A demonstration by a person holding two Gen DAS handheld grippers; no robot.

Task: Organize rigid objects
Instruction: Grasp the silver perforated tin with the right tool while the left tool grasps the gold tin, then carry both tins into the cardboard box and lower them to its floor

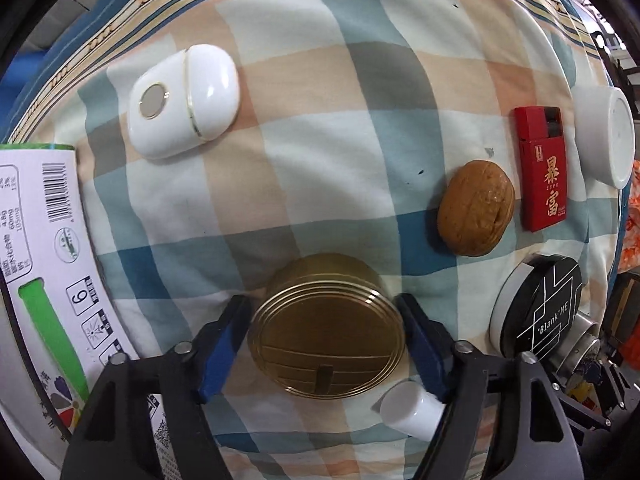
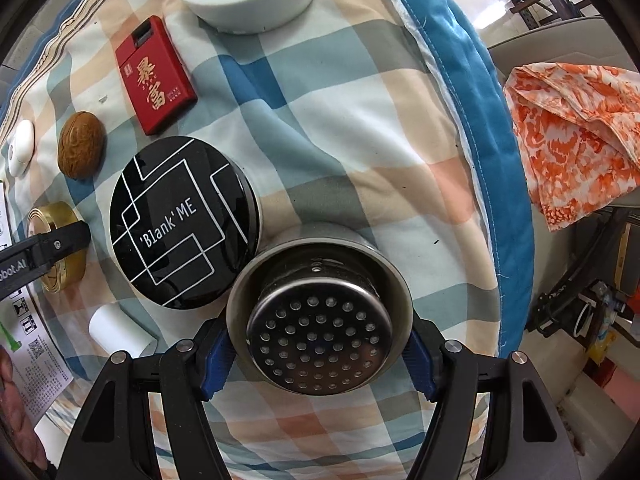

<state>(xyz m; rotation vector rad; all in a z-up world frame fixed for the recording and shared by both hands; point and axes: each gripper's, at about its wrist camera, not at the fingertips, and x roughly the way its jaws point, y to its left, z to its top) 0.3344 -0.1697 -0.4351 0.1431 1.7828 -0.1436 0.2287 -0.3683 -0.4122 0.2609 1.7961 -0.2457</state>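
Observation:
My left gripper (image 1: pixel 324 320) is shut on a round gold tin (image 1: pixel 326 330) resting on the checked cloth (image 1: pixel 320 140); the tin also shows in the right wrist view (image 2: pixel 56 246). My right gripper (image 2: pixel 316 340) is shut on a steel strainer cup (image 2: pixel 320 320) with a perforated bottom, next to a black "Blank ME" round case (image 2: pixel 184 220), which also shows in the left wrist view (image 1: pixel 540 312). A walnut (image 1: pixel 476 208), a red box (image 1: pixel 542 168), a white bowl (image 1: pixel 604 136) and a white oval case (image 1: pixel 184 102) lie on the cloth.
A small white cylinder (image 1: pixel 412 410) lies under my left gripper's right finger. A white carton with green print (image 1: pixel 44 260) lies at the left. In the right wrist view an orange patterned cloth (image 2: pixel 576 136) lies off the cloth's blue edge (image 2: pixel 480 120).

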